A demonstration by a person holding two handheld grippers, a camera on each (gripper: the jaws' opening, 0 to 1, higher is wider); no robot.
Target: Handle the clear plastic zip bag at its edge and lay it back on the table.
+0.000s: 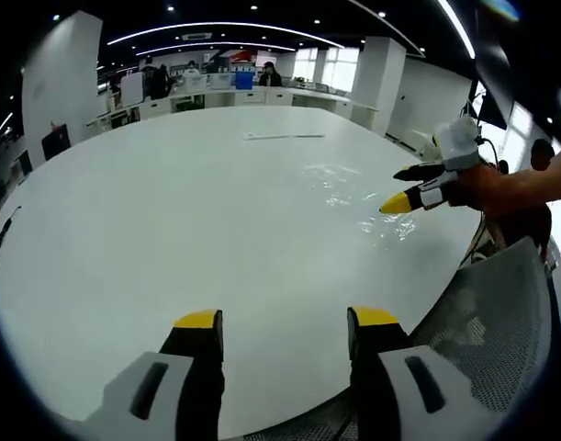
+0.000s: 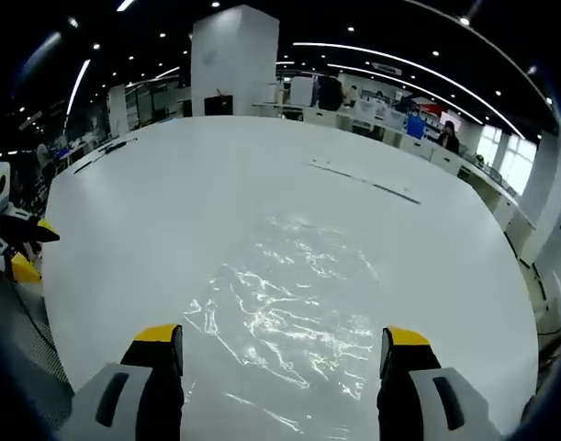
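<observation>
Yellow-tipped right tongs [image 2: 282, 344] spread wide and empty, poised just above the near edge of clear plastic zip bag [image 2: 289, 303], lying flat and crinkled on white worktop [image 2: 216, 184]. Left tongs [image 1: 285, 326] likewise agape, holding nothing, hovering over bare worktop well apart from the bag. Seemingly the approach step, with the edge not yet gripped. Next up, likely: lowering the right tongs so one tip slides under the thin film edge, then closing gently without creasing it.
</observation>
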